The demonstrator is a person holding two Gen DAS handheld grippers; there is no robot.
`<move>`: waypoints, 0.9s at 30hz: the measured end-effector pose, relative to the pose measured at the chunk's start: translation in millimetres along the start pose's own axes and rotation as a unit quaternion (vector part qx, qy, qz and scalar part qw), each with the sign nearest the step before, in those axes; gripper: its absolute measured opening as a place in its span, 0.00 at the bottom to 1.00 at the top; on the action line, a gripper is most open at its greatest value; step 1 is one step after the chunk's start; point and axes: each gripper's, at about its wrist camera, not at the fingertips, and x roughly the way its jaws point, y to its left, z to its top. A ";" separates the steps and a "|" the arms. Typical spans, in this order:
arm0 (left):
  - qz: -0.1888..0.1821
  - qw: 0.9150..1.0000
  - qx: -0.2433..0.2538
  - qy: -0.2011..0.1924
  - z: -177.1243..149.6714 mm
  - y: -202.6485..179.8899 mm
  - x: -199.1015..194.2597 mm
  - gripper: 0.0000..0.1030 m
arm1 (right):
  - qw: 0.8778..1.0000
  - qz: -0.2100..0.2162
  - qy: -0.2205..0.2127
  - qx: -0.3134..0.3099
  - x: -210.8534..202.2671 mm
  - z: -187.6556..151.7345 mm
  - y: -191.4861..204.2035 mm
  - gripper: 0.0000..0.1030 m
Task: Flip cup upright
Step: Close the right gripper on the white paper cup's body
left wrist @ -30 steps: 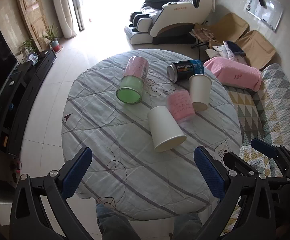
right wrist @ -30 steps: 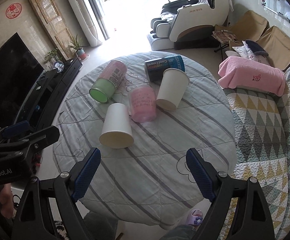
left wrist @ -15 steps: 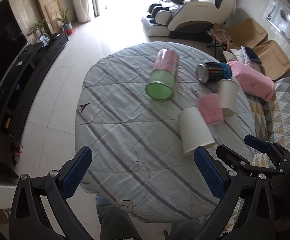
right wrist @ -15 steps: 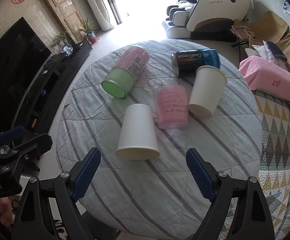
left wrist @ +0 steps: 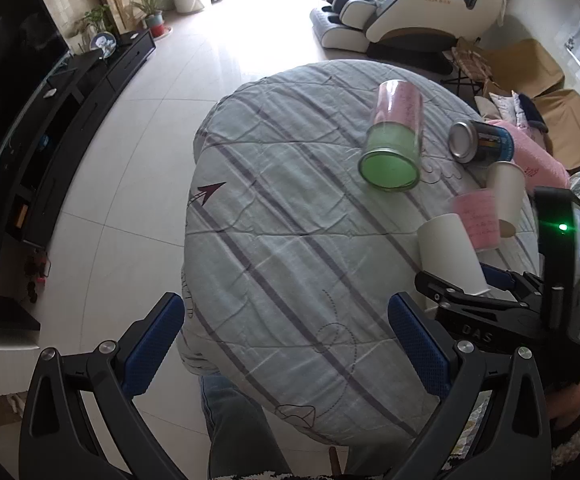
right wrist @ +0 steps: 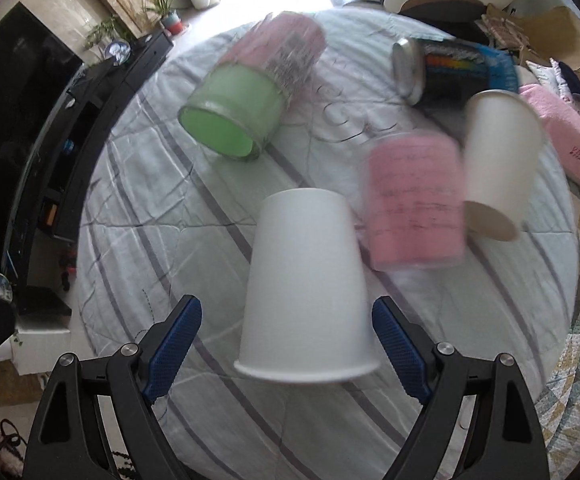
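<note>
A white paper cup (right wrist: 306,284) stands upside down on the round table's striped cloth (right wrist: 169,208). My right gripper (right wrist: 285,344) is open, its blue pads on either side of the cup's rim, not touching it. The same cup (left wrist: 448,256) shows at the right in the left wrist view, partly behind the right gripper's body (left wrist: 502,312). My left gripper (left wrist: 285,348) is open and empty above the table's near left edge. A pink cup (right wrist: 414,204) stands upside down beside the white cup. A second white cup (right wrist: 498,164) lies tilted further right.
A green-and-pink container (right wrist: 249,96) lies on its side at the far left of the table. A blue can (right wrist: 450,68) lies on its side at the back. A black TV stand (left wrist: 49,128) is to the left, a pink towel (right wrist: 566,144) on a sofa to the right.
My right gripper has moved forward and down, so the upside-down white cup now sits between its open fingers. My left gripper has swung left, away from the cups.
</note>
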 end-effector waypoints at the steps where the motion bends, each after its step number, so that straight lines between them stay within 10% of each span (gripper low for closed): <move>1: 0.001 1.000 -0.003 0.002 0.4 3.0 1.8 1.00 | 1.000 -0.010 0.008 -0.004 6.9 2.3 2.5 0.86; 7: 0.009 1.000 -0.026 0.008 2.0 19.0 7.4 1.00 | 0.996 0.001 0.042 -0.084 35.2 6.5 21.8 0.65; 11: 0.009 0.999 -0.041 0.007 -1.9 26.4 5.6 1.00 | 0.972 0.037 0.059 -0.226 29.7 -4.2 46.8 0.65; 14: 0.011 0.999 -0.051 0.006 -5.7 30.8 3.3 1.00 | 0.927 0.057 0.085 -0.360 21.7 -18.7 66.2 0.65; 18: 0.010 0.998 -0.061 0.003 -10.0 33.6 -0.2 1.00 | 0.829 0.024 0.115 -0.546 15.0 -50.0 83.6 0.65; 20: 0.007 0.998 -0.056 0.005 -11.7 31.5 -1.0 1.00 | 0.805 -0.011 0.101 -0.585 11.8 -56.8 85.7 0.69; 27: -0.012 1.000 -0.011 -0.005 -9.7 11.3 -5.3 1.00 | 0.872 0.018 0.042 -0.487 -37.5 -45.3 73.4 0.76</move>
